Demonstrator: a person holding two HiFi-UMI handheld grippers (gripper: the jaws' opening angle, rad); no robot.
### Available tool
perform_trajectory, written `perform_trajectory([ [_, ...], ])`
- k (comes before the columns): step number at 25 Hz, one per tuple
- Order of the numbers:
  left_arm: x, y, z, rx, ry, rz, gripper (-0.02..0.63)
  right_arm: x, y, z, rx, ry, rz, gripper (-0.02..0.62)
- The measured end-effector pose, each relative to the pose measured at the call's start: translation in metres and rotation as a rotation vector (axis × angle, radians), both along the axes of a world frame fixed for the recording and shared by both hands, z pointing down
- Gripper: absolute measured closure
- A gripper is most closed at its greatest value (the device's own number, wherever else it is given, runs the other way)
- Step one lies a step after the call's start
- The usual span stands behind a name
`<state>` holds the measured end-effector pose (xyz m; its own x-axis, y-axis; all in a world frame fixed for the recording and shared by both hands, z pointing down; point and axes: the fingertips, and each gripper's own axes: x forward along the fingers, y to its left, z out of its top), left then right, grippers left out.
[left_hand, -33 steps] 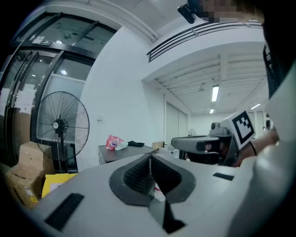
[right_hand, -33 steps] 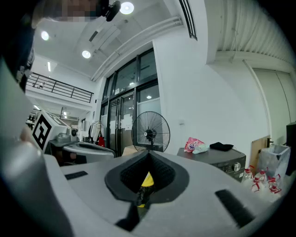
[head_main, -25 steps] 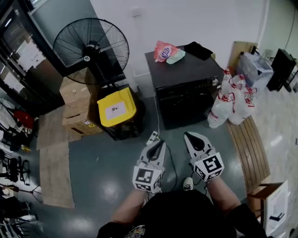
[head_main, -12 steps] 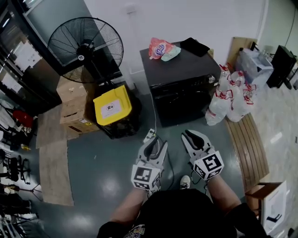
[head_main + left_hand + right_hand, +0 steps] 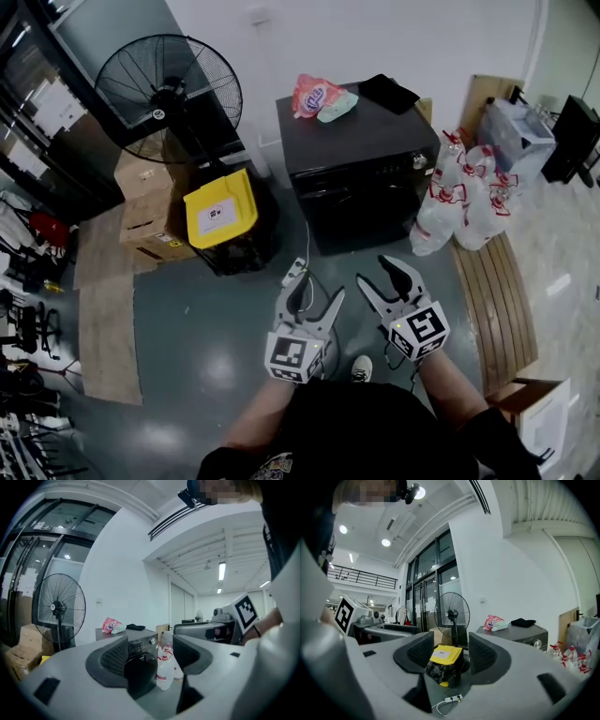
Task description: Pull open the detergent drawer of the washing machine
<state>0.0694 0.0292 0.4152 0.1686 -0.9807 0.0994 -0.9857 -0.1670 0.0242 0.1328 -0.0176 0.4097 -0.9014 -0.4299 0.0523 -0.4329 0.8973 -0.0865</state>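
The washing machine (image 5: 361, 178) is a dark box against the white wall, with a knob (image 5: 419, 161) at the right of its front panel. I cannot make out its detergent drawer from here. My left gripper (image 5: 316, 298) and right gripper (image 5: 378, 277) hover side by side over the floor, well short of the machine. Both jaws are opening, with nothing between them. The left gripper view looks through the left gripper (image 5: 150, 653) at the machine's front (image 5: 140, 651). In the right gripper view the right gripper (image 5: 446, 656) frames a yellow-lidded bin (image 5: 444, 660), with the machine (image 5: 520, 634) at the right.
A pink bag (image 5: 314, 94) and a black cloth (image 5: 389, 92) lie on the machine. A standing fan (image 5: 169, 89), cardboard boxes (image 5: 150, 206) and the bin (image 5: 220, 208) stand to its left. Bagged bottles (image 5: 450, 202) and wooden slats (image 5: 497, 300) are to its right. A power strip (image 5: 295, 272) lies on the floor.
Both grippers went from shut to open. They and the head view have moved a little toward the washing machine.
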Motion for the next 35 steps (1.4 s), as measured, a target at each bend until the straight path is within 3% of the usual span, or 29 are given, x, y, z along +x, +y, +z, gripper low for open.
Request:
perform_trajectory([
  [6,0.014,-0.009,0.001,0.003,-0.003,-0.015,0.330,0.012,-0.016,0.008,-0.032,-0.015,-0.009,0.348],
  [18,-0.006,-0.039,0.003,0.001,0.004,-0.005,0.327,-0.002,-0.056,0.024,-0.117,-0.043,0.029,0.339],
  [25,-0.047,-0.061,0.008,0.004,0.029,0.044,0.327,-0.038,-0.080,0.036,-0.153,-0.037,0.088,0.333],
  [35,-0.130,-0.099,0.010,0.003,0.059,0.154,0.327,-0.122,-0.114,0.039,-0.193,-0.053,0.190,0.315],
])
